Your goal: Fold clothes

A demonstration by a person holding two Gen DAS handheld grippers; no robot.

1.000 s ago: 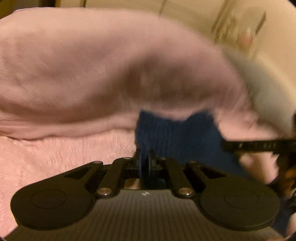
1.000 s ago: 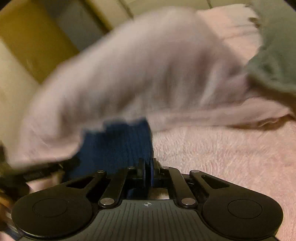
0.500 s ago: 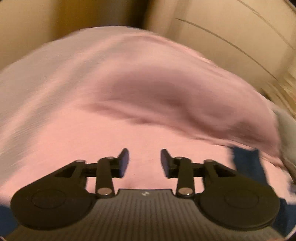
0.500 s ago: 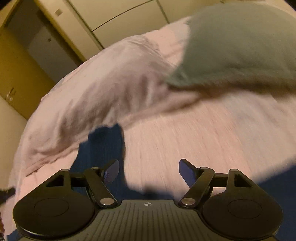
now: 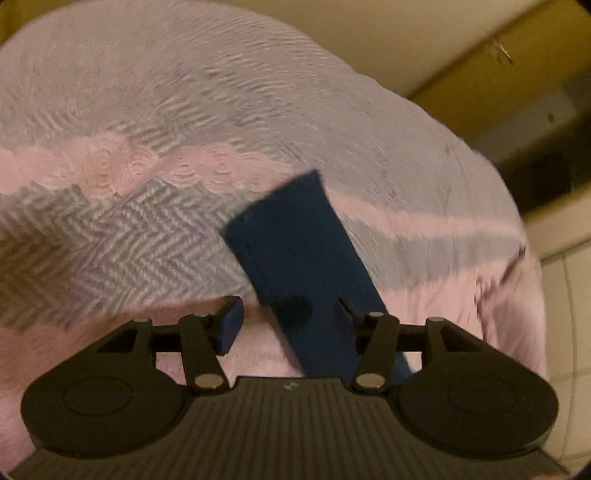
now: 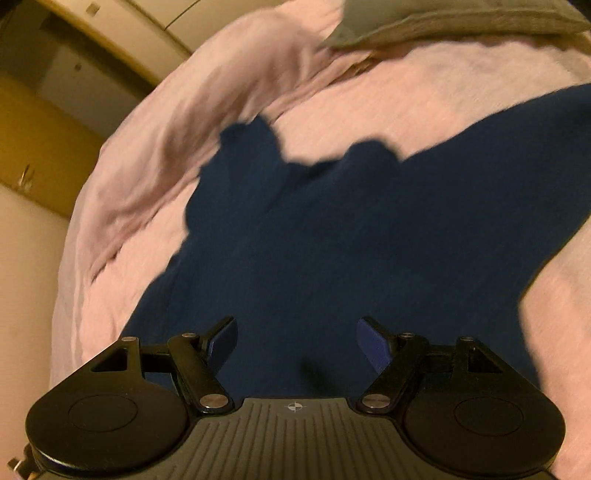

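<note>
- Fingers of the left gripper (image 5: 288, 325) stand apart and are still spreading; a narrow navy sleeve (image 5: 303, 266) runs up between them, close against the right-hand pad, though a press on the cloth cannot be made out.
- Fingers of the right gripper (image 6: 297, 343) stand wide apart and clamp nothing; the navy garment (image 6: 369, 240) lies beneath and beyond them.
- In the right wrist view the navy garment is spread on the bed, its body filling the middle of the picture, one sleeve reaching toward the upper right and a rumpled edge of cloth bunched at the upper left.
- In the left wrist view only the sleeve shows, a long strip with a stitched hem at its far end, lying at a slant across the bedding.
- Under the garment lies a pink bedcover (image 6: 424, 96) with a soft, fuzzy face.
- A pale blanket (image 5: 155, 110) with a herringbone weave is heaped beyond the sleeve in the left wrist view; in the right wrist view a pale pink roll of bedding lies along the left side of the bed, just beside the garment's bunched edge.
- A grey-green pillow (image 6: 443, 18) rests at the top of the right wrist view, well apart from the garment.
- Cream and yellow cupboard doors (image 6: 44, 155) stand past the bed's edge; both views are blurred.
</note>
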